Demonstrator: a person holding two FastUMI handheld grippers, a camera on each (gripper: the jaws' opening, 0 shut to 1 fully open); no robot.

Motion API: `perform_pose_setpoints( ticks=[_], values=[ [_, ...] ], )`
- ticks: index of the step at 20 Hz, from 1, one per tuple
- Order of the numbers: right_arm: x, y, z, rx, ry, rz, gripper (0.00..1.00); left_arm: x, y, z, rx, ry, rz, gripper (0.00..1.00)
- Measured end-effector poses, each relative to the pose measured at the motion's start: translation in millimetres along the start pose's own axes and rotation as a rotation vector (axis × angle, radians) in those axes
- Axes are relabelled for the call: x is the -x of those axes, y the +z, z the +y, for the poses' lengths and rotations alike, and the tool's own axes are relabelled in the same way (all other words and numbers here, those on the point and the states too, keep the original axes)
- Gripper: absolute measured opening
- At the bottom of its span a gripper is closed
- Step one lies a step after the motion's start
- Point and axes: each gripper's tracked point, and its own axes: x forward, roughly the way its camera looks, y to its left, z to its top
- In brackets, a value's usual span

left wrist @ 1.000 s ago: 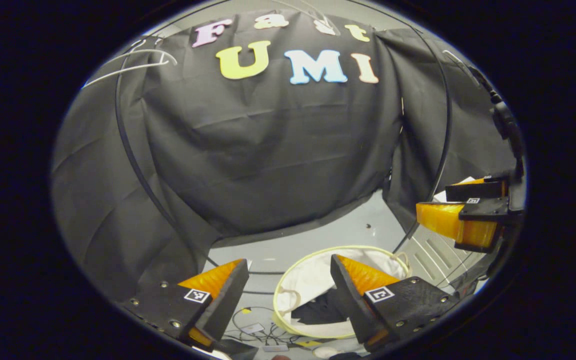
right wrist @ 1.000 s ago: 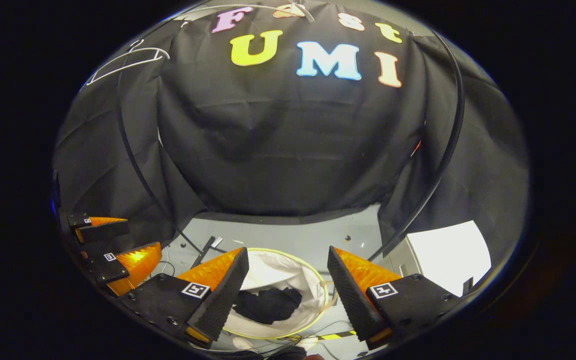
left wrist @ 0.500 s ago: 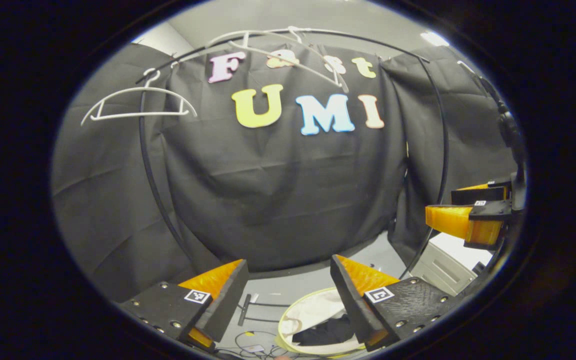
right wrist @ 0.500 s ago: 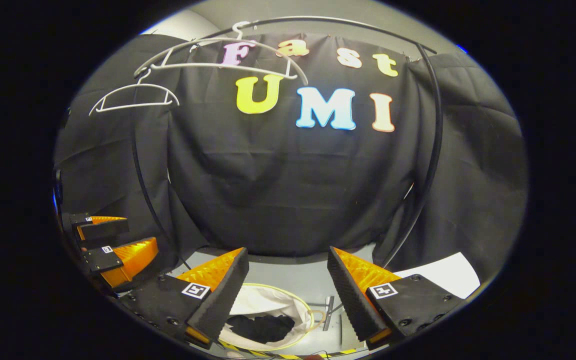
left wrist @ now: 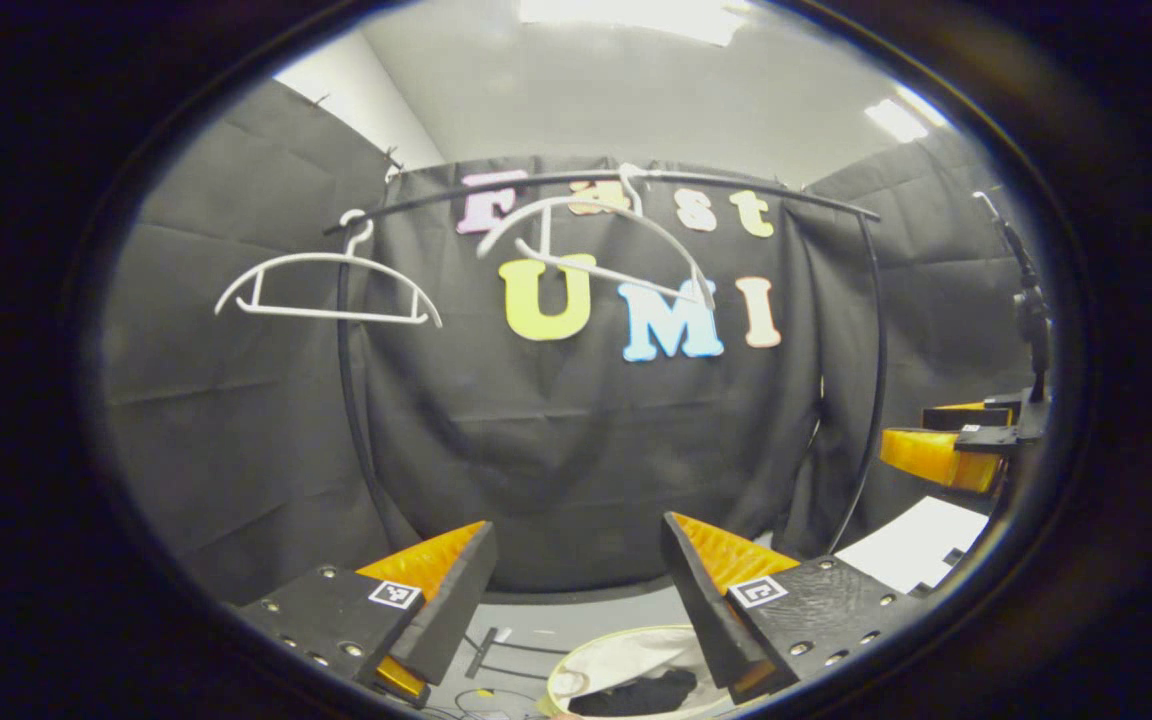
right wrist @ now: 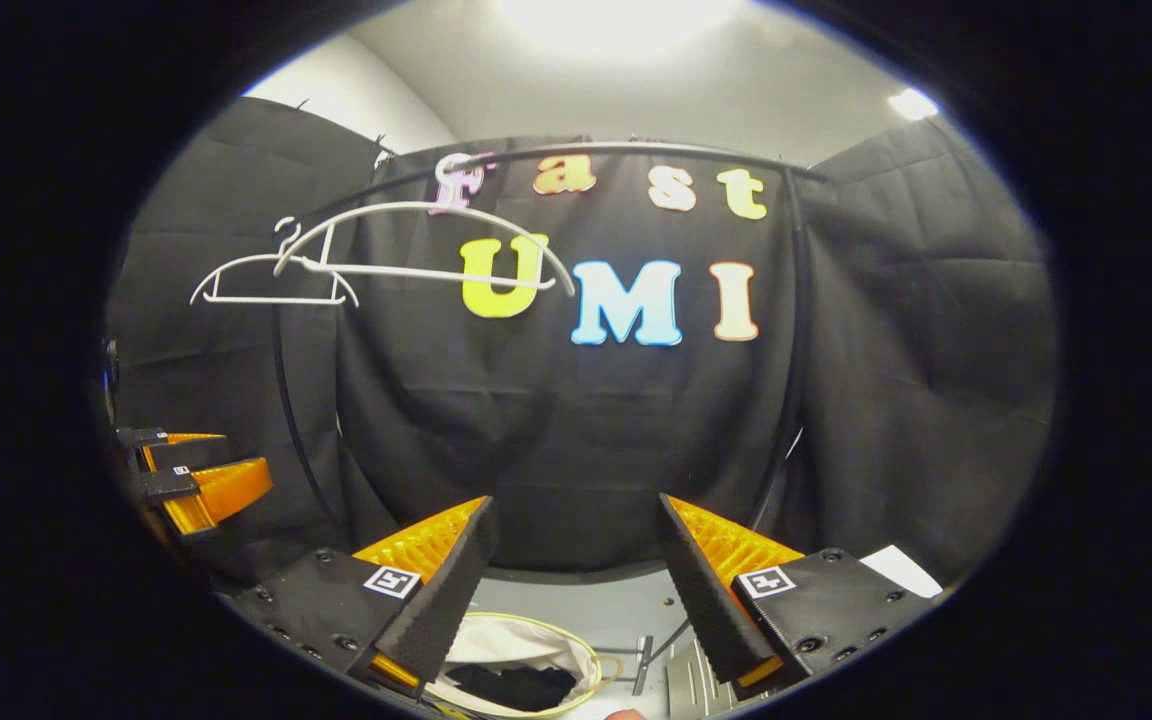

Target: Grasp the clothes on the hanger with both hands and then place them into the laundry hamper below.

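Both claws stand open and empty: the left gripper [left wrist: 576, 590] with its fingers spread wide in the left gripper view, the right gripper [right wrist: 576, 590] likewise in the right gripper view. Each also shows off to the side in the other's view, held apart.

A dark garment [right wrist: 516, 686] lies bunched inside the hamper [right wrist: 576, 650], low on the floor below both grippers; in the left gripper view it shows as a dark heap [left wrist: 636, 692] within the hamper's pale rim [left wrist: 586, 650]. By my reading the cloth is soft, light and limp, so it would sag and fold wherever pinched; a fold or edge taken by each gripper would serve best.

Two bare white hangers [left wrist: 328, 290] hang from the black rail [left wrist: 736, 190], the nearer hanger [left wrist: 601, 245] tilted. Rail uprights and floor cables near the hamper could snag a low reach. No clothes appear on either hanger, so the task looks done.
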Motion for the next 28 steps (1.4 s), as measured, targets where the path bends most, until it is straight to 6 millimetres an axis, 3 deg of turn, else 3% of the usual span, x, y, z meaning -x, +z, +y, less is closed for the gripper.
perform_pose_setpoints(
  ticks=[7,12,17,22,28],
  values=[
    [44.7,41.6,-28.8,-0.006,-0.068,-0.116,0.97,40.3,65.8,29.4,-0.014,0.049,-0.127,0.95],
    [67.0,60.2,-39.2,-0.001,-0.1,-0.17,0.97,74.3,100.3,50.1,-0.063,0.08,-0.191,0.95],
    [89.9,66.4,-37.5,0.001,-0.091,-0.198,0.97,105.0,113.1,61.3,-0.095,0.115,-0.226,0.94],
    [105.5,71.0,-41.3,0.007,-0.093,-0.23,0.97,129.8,113.1,70.3,-0.091,0.153,-0.226,0.95],
    [112.9,70.5,-45.9,0.008,-0.098,-0.236,0.99,143.2,113.5,74.6,-0.093,0.176,-0.228,0.95]
  ],
)
